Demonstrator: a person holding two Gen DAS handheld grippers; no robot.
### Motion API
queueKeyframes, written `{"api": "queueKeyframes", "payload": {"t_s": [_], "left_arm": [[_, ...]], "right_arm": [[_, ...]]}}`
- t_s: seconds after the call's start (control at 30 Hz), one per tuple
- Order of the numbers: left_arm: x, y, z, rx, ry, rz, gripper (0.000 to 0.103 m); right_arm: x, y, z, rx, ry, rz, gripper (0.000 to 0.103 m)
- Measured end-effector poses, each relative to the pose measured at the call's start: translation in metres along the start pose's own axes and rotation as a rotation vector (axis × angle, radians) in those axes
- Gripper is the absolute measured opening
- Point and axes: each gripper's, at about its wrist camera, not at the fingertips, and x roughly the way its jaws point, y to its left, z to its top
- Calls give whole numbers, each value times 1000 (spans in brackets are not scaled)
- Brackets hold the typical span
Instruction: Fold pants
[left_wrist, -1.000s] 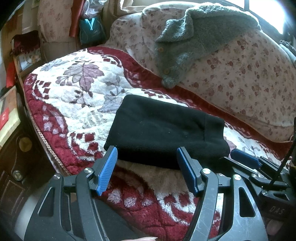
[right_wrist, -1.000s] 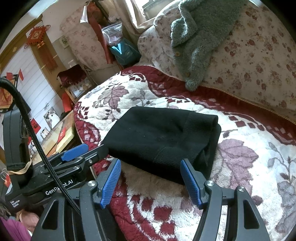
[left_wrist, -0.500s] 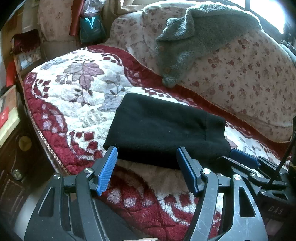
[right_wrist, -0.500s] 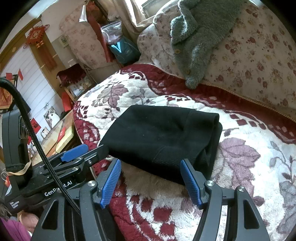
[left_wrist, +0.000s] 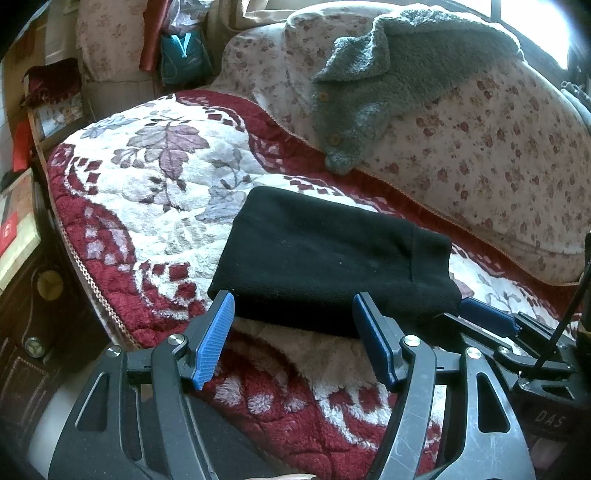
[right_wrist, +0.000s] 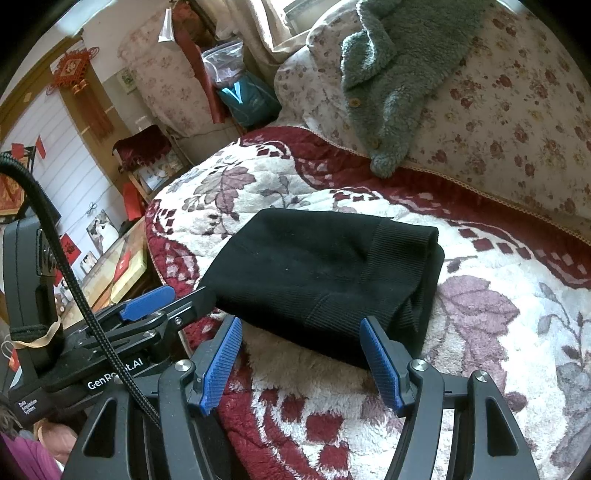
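A: In the left wrist view, where are the pants (left_wrist: 328, 266)?

B: They lie as a compact black bundle on the red and white blanket (left_wrist: 147, 206), a little below the grey cardigan (left_wrist: 388, 85) that hangs over the flowered cushion (left_wrist: 498, 155). The left gripper (left_wrist: 293, 341) is just in front of the near edge of the pants. Its jaws stand wide, and only blanket shows between them.

A: And the other tool?

B: The right gripper (left_wrist: 487, 319) shows beside the right corner of the pants (whether its tip touches the cloth, I cannot tell).

A: Now the right wrist view.

B: The pants (right_wrist: 317, 280) are again below the cardigan (right_wrist: 399, 66), with the ribbed waistband rolled on the right side. The right gripper (right_wrist: 301, 360) is wide and holds nothing. The left gripper (right_wrist: 151, 301) shows beside the left corner of the pants.

A: How far is the task?

B: I judge the folding is done, or nearly: the bundle is neat, and maybe only a small tidying of the loose right edge is left.

A: What differs from a second ago?

B: Almost nothing. Bundle and both tools are in the same places.
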Motion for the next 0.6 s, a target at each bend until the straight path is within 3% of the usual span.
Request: {"api": "queueKeyframes", "payload": {"t_s": [0.6], "left_arm": [[1,2,0,-2,0,0,67]], "right_arm": [[1,1,0,0,4,-3,64]]}}
